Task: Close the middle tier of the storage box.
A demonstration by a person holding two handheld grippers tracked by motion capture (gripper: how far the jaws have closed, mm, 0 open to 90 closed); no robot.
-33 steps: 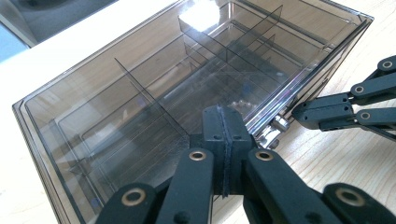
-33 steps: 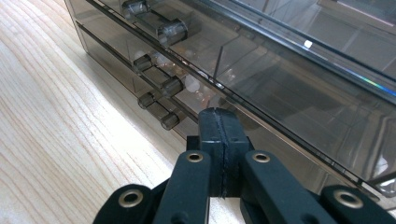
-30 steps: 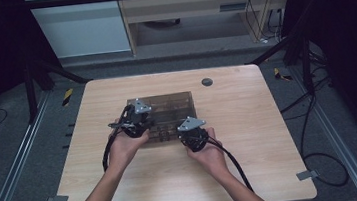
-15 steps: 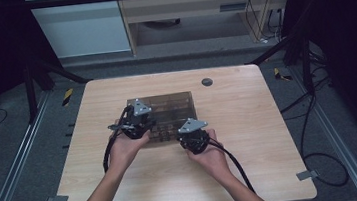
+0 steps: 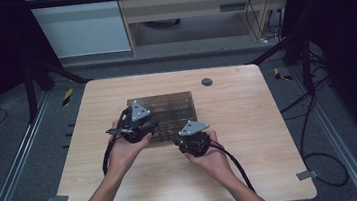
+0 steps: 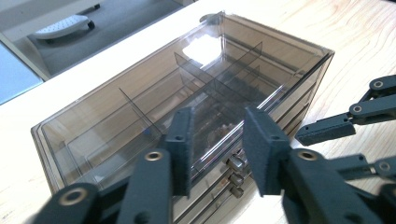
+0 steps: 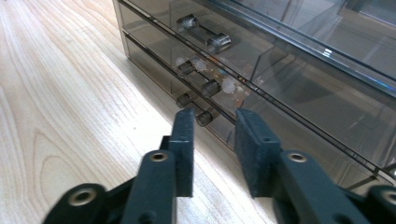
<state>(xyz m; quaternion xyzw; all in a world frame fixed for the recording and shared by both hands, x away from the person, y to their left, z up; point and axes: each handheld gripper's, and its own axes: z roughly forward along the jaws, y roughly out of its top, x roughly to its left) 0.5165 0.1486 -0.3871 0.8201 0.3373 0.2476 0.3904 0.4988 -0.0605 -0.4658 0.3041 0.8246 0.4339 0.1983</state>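
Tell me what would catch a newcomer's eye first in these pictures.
A smoky transparent plastic drawer box with inner dividers sits mid-table on the light wooden table. The left hand-held gripper and right hand-held gripper, jaws just opening and empty, point at its front, where small clear drawer handles show.

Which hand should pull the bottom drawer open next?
Probably the right. The right gripper points its open jaws at the bottom drawer handle of the smoky drawer box. The left gripper, jaws open too, sits up at the box's top front edge.
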